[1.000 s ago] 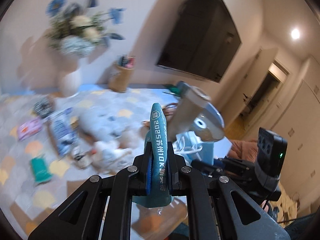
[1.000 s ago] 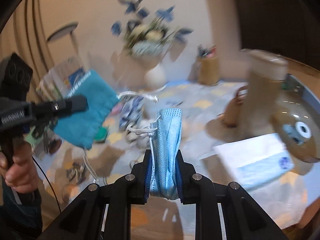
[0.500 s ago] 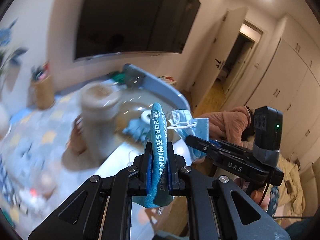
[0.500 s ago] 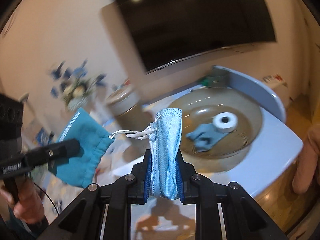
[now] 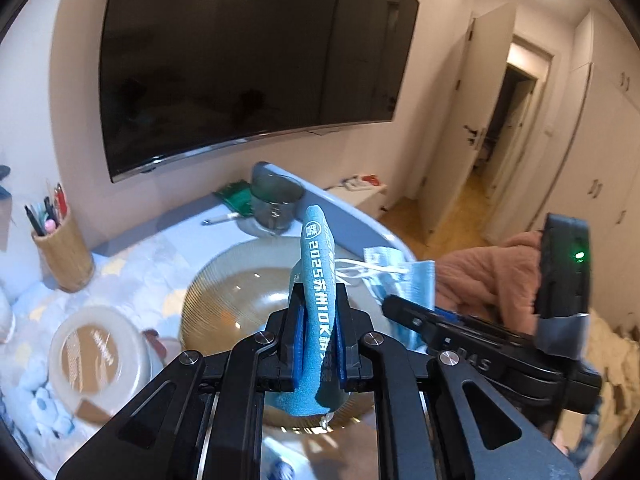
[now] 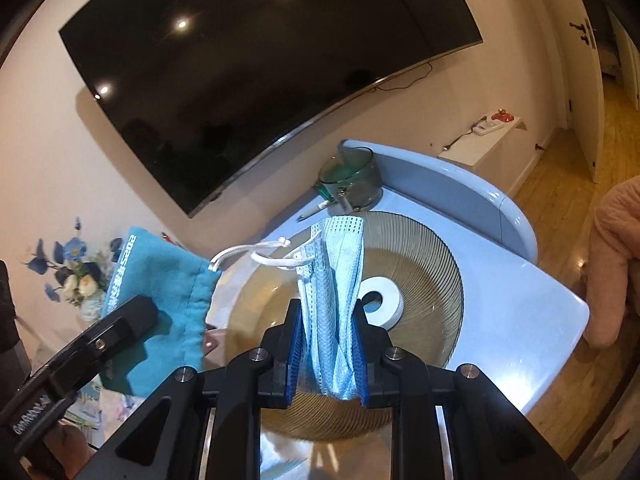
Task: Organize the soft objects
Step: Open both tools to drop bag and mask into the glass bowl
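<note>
A teal drawstring pouch (image 5: 316,264) with white print stands upright between the pads of my left gripper (image 5: 318,308). The jaws are just starting to open, and the pads still press on the pouch. A light blue face mask (image 6: 336,272) with white ear loops hangs folded in my right gripper (image 6: 328,320), whose jaws also begin to part while still pinching it. Both grippers hover side by side over a ribbed amber glass plate (image 6: 432,256), the left gripper (image 6: 136,312) with the pouch (image 6: 160,280) on the left. The left wrist view shows the mask (image 5: 416,280) to the right.
A white tape roll (image 6: 380,300) lies in the plate. Behind it stand a dark glass cup (image 6: 352,176) and a pen (image 6: 316,210) on the pale blue tabletop (image 6: 520,292). A pen holder (image 5: 60,248) and a round lidded container (image 5: 96,356) sit left. A pink sleeve (image 5: 488,276) is at right.
Both grippers swung right, from the cluttered patterned cloth to above the amber plate, carrying pouch and mask. Both wrists rolled, and the plate now lies directly beneath the fingers.
</note>
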`<state>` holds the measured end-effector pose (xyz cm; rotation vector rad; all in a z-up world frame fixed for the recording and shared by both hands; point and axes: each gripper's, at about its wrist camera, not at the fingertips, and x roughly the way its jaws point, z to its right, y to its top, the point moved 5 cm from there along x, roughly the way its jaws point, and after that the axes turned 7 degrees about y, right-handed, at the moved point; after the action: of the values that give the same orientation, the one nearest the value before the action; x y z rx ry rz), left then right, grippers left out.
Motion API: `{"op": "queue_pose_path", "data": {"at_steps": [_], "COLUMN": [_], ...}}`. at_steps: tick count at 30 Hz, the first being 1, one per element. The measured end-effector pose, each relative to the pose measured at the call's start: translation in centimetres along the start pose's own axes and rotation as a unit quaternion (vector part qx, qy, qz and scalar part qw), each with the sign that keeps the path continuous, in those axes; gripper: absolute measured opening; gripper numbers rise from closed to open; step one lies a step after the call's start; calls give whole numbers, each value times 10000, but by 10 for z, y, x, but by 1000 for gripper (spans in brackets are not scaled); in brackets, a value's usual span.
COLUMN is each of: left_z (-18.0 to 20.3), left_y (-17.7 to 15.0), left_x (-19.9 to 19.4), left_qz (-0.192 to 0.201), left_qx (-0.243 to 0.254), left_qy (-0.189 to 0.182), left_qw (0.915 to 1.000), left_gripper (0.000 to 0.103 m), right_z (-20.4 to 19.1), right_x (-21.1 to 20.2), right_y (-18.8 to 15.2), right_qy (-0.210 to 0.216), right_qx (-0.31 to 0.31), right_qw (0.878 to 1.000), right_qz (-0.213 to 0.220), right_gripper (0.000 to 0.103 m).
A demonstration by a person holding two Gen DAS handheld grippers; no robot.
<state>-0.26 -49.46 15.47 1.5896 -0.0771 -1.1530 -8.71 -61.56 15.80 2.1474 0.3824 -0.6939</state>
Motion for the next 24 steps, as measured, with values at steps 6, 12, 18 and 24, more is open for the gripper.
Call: {"op": "queue_pose_path", "data": {"at_steps": [6,12,18,24], "left_z": [0,0,-13,-53], "left_y": [-6,-3,-13,-39], "left_x": [10,-21,-96,-158], "left_qz": [-22,83,549,719], "left_qx": [-99,-91,26,-186], "left_qy": [2,-250,-294,-9], "left_qw": [9999,9996,9981,9972], "left_gripper": [62,62,62,63], "right_z": [15,12,-14,-50], "right_x": [9,-3,-22,-36], "right_y": [-1,-10,-24,-64], "right_qy": [-186,-159,115,423], "right_qx": [74,-130,-295,-396], "right_qw": [9998,9998,9995,9982], "right_qz": [-65,-49,-72,-162], "right_gripper": [61,61,61,61]}}
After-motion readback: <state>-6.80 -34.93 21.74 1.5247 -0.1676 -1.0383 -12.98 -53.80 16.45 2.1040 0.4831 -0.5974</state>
